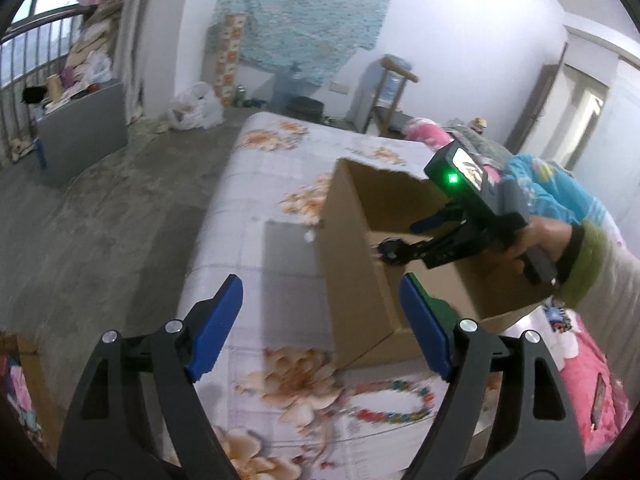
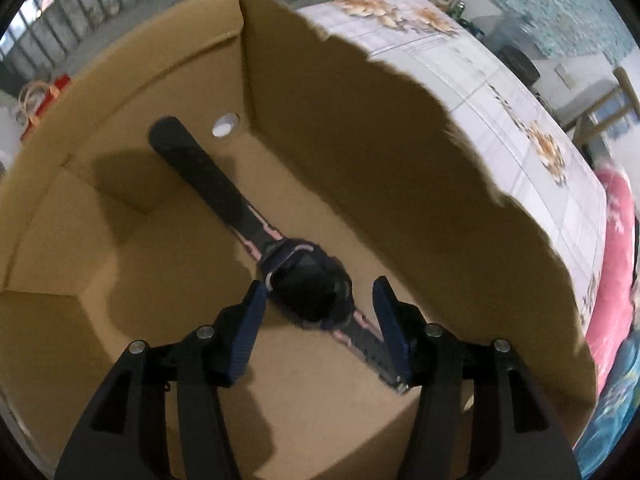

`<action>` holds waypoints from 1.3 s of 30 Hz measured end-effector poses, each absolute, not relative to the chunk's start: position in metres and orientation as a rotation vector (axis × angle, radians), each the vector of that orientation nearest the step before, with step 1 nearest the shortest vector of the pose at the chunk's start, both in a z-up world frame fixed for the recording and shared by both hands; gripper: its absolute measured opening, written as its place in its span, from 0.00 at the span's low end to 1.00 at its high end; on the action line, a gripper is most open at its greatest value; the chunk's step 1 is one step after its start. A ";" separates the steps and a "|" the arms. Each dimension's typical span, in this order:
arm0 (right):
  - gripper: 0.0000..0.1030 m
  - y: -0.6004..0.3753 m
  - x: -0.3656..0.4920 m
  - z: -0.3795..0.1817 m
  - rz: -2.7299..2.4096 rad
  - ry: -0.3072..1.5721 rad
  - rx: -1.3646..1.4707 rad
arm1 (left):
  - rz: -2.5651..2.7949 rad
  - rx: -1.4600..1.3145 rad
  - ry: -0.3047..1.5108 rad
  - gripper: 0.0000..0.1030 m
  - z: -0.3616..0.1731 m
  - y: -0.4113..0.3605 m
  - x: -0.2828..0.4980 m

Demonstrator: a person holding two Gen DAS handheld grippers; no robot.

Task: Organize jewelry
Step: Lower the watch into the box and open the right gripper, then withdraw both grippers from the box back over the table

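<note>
Nearest, on the floral bedsheet (image 1: 256,184), a colourful bead bracelet (image 1: 390,400) — not yet boxed, just below the wide-open, empty left gripper (image 1: 320,328). Farther, to the right, the cardboard box (image 1: 360,280); inside, a dark watch (image 2: 308,292) flat on the floor, between the parted pads of the right gripper (image 2: 318,322) — apparently released, not clamped. Watch done, bracelet left.

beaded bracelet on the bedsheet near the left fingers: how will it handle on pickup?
The beaded bracelet lies as a loose oval of small separate beads, so it will probably go floppy and sag from a one-sided pinch. Rounded beads may slip between the flat fingers. It looks light, and the soft bedsheet may let it drag when pushed.
</note>
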State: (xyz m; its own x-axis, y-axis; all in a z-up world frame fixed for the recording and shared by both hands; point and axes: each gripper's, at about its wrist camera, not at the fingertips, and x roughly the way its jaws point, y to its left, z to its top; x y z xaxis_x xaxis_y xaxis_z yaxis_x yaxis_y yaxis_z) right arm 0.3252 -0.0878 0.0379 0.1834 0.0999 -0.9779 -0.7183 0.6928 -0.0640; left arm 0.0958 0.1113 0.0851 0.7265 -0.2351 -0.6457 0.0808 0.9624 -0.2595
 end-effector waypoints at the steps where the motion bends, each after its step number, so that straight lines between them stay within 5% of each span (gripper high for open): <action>1: 0.53 -0.087 0.326 0.037 0.634 1.261 -0.601 | -0.163 -0.221 0.738 0.74 0.081 0.114 0.094; 8: 0.39 -0.098 0.333 0.038 0.627 1.260 -0.576 | -0.143 -0.233 0.749 0.74 0.062 0.125 0.091; 20: 0.39 -0.128 0.337 0.043 0.514 1.268 -0.508 | -0.146 -0.285 0.752 0.74 0.053 0.132 0.091; 26: 0.40 -0.145 0.313 0.100 0.514 1.141 -0.426 | -0.145 -0.264 0.726 0.74 0.057 0.126 0.079; 31: 0.50 -0.181 0.269 0.164 0.512 0.974 -0.291 | -0.160 -0.236 0.711 0.79 0.059 0.119 0.065; 39: 0.81 -0.223 0.150 0.209 0.473 0.761 -0.126 | -0.177 -0.147 0.758 0.81 0.049 0.101 0.039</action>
